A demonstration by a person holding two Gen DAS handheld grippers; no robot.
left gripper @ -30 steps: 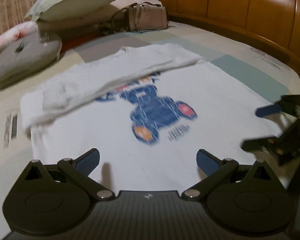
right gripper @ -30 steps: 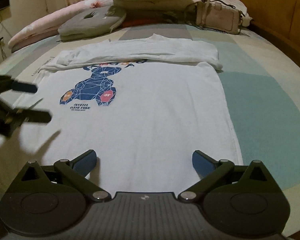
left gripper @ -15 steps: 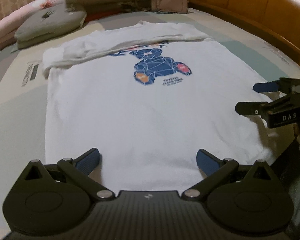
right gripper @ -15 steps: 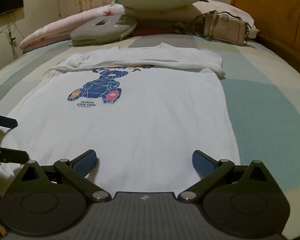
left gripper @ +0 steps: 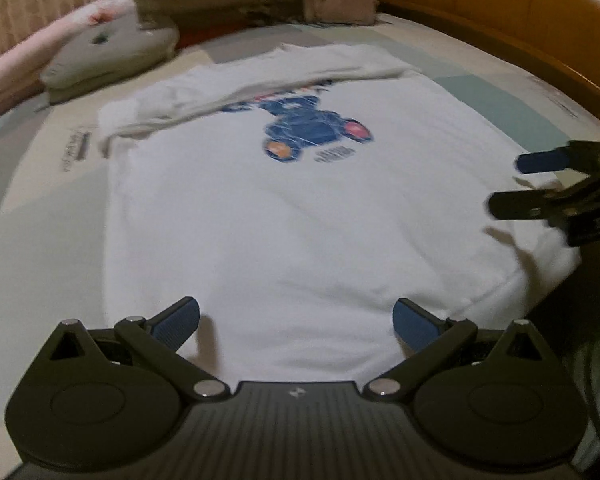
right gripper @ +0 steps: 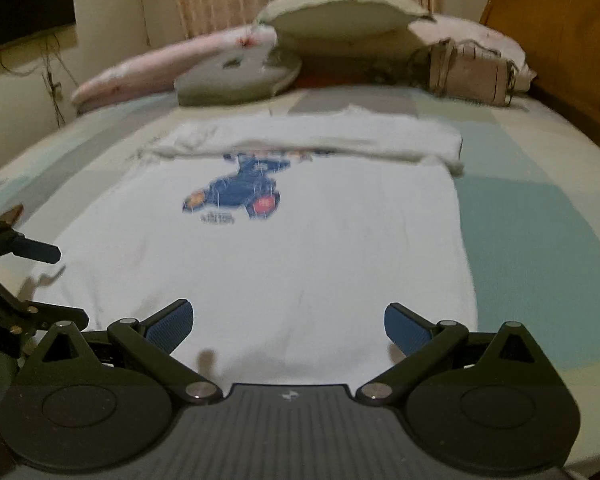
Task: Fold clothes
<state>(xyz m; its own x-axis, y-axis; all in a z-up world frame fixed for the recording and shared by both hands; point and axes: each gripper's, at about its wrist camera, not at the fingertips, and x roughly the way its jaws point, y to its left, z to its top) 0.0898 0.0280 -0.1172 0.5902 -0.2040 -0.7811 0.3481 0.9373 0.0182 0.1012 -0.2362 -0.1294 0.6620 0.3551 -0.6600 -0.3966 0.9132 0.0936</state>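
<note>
Hem-grabbing comes next: your left gripper (left gripper: 296, 316) and right gripper (right gripper: 288, 320), jaws spread and empty, hover over the shirt's (right gripper: 300, 248) near edge.

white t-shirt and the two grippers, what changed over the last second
Both grippers, left gripper and right gripper, drew back toward the near hem of the white t-shirt, jaws open, nothing grasped. The shirt stayed flat, sleeves folded across its top; the handbag stayed put.

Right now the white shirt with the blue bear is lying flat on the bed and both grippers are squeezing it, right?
Not quite. The left gripper and right gripper are both open and hold nothing, as both wrist views show. The white shirt does lie flat on the bed.
</note>
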